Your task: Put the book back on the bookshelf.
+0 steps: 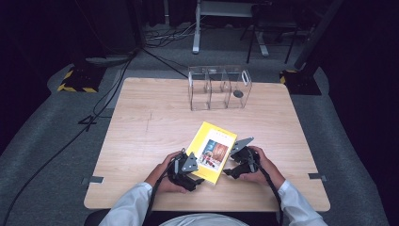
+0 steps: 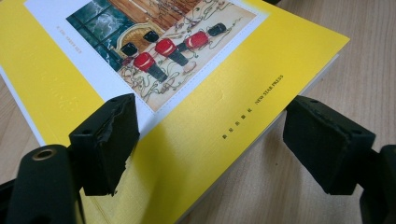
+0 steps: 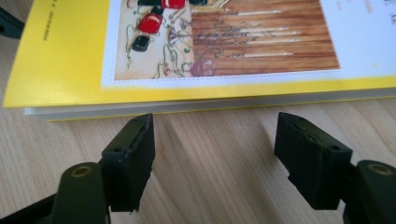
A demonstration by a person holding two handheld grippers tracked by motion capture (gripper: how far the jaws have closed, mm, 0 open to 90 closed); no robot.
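Note:
A yellow book (image 1: 211, 150) with a picture of red-coated guards on its cover lies flat near the table's front edge, turned at a slant. My left gripper (image 1: 195, 180) is at the book's near left corner, open. In the left gripper view (image 2: 212, 112) one jaw hovers over the yellow cover (image 2: 196, 140) and the other over bare wood beside the book's edge. My right gripper (image 1: 230, 172) is at the book's right side, open. In the right gripper view (image 3: 215, 123) both jaws stand just short of the book's page edge (image 3: 140, 108), with only wood between them.
A clear acrylic organiser (image 1: 219, 87) with three compartments stands at the table's far edge, and a small dark round thing (image 1: 238, 93) is in its right one. Bare wood (image 1: 141, 122) stretches between it and the book. Cables run over the floor on the left.

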